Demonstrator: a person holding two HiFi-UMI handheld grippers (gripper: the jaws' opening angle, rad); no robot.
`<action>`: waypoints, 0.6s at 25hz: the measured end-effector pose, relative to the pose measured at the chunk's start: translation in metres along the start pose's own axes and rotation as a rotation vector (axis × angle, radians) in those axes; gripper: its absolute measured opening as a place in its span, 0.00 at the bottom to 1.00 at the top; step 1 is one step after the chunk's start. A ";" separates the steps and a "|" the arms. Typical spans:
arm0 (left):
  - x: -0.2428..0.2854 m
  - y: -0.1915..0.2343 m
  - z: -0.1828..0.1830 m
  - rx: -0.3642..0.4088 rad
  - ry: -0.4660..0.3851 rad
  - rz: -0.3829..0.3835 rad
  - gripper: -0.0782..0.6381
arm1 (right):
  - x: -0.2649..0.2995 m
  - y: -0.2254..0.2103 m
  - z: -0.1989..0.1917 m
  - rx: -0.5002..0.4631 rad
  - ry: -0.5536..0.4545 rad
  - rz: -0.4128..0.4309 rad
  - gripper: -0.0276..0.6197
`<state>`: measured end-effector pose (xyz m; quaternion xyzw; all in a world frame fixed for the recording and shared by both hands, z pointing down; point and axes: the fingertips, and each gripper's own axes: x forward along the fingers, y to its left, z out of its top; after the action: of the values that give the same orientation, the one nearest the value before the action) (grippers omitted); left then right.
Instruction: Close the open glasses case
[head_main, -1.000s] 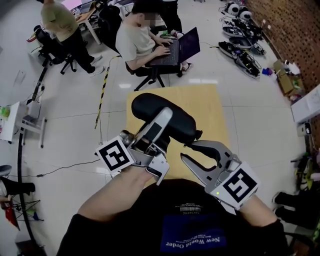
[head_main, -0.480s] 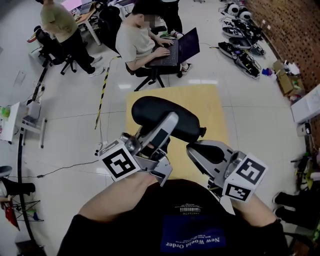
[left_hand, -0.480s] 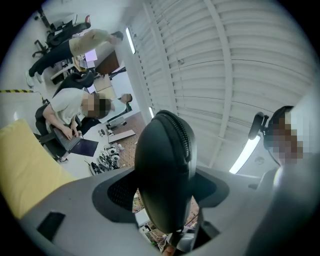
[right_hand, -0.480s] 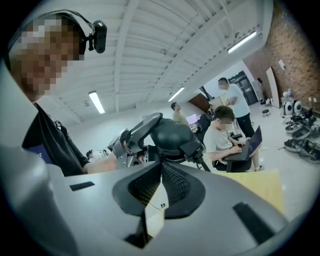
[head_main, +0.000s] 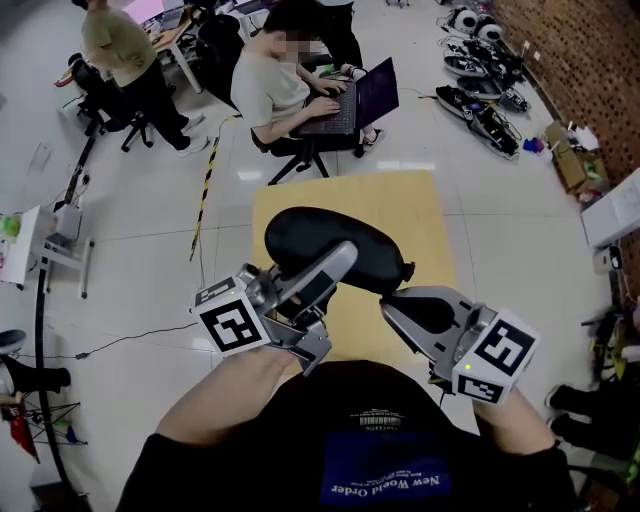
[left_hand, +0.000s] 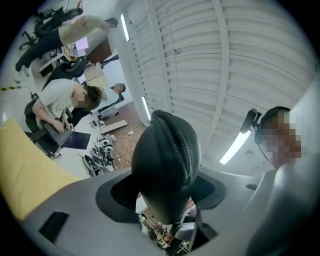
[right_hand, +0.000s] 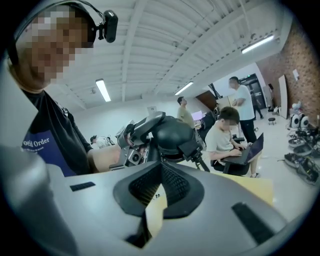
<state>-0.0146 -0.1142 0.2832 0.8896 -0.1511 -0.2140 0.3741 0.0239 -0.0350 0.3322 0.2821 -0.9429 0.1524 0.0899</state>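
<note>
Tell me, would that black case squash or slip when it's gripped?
Probably stiff: the glasses case looks undented where the left tool clamps it. Likely light, as one tool alone holds it aloft. Its smooth curved shell might slip.

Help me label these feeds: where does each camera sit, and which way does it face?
Head view: on the head, looking down at glasses case, yellow table, forearms, left tongs, right tongs.
Left gripper view: on left tongs, looking past the clamped case at the ceiling.
Right gripper view: on shut right tongs, facing the case; torso, left forearm show.
Both gripper views catch the wearer's head camera.
</note>
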 end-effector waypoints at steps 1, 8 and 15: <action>-0.001 0.001 -0.003 0.000 0.017 -0.006 0.50 | -0.001 -0.001 -0.003 -0.006 0.014 -0.001 0.02; -0.006 0.011 -0.025 0.017 0.149 -0.017 0.48 | -0.007 -0.012 -0.023 -0.050 0.127 -0.026 0.02; -0.013 0.030 -0.051 -0.002 0.293 0.036 0.48 | -0.005 -0.013 -0.056 -0.280 0.361 -0.093 0.02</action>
<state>-0.0036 -0.0984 0.3408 0.9082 -0.1106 -0.0755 0.3966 0.0404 -0.0239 0.3863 0.2781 -0.9095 0.0639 0.3023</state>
